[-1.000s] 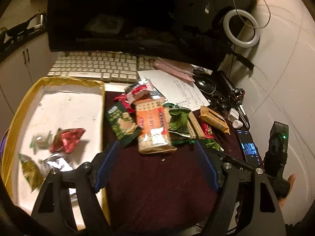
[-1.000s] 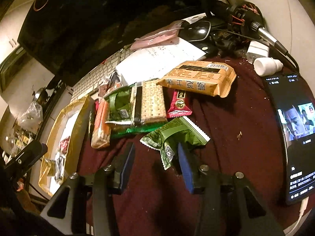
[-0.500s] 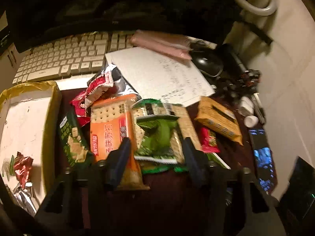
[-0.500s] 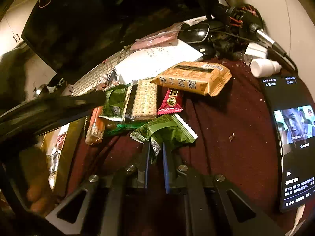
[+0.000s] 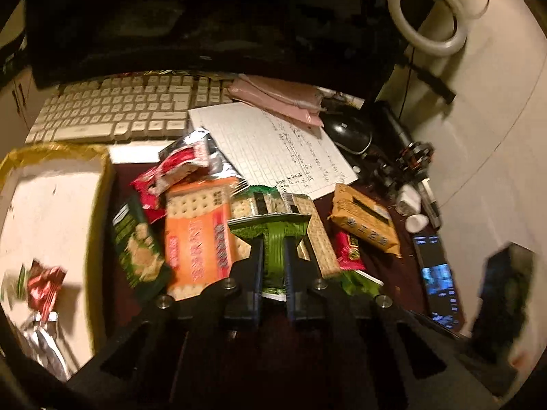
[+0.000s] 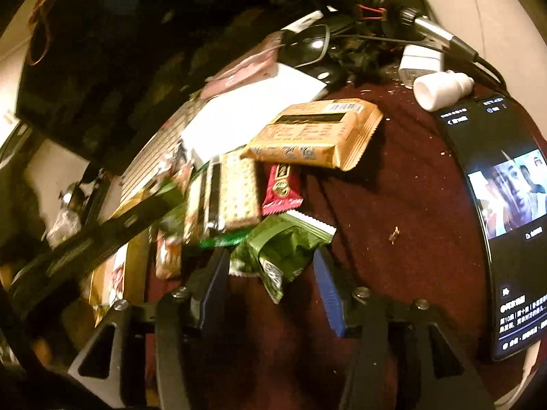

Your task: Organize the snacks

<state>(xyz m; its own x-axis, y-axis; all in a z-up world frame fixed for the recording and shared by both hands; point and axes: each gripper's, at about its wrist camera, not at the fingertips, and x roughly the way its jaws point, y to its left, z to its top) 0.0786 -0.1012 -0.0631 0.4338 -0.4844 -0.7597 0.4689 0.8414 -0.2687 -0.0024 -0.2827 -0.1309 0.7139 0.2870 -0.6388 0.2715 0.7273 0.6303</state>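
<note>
Green snack packet [image 5: 273, 253] clamped between the just-closed jaws of the left gripper [image 5: 274, 239]

Right gripper [image 6: 270, 259] has just been opening, jaws apart around another green packet [image 6: 283, 249] on the maroon cloth [image 6: 393, 205]. Only the left view shows the gold-rimmed tray [image 5: 54, 205], keyboard [image 5: 126, 109] and ring light [image 5: 427, 13]

white keyboard [image 5: 126, 109] under a dark monitor [image 5: 205, 17]; handwritten paper [image 5: 273, 147] beside a black mouse [image 5: 348, 133]; lit phone [image 6: 506, 205] on maroon cloth [image 6: 393, 256]; white ring light [image 5: 427, 17] behind.
</note>
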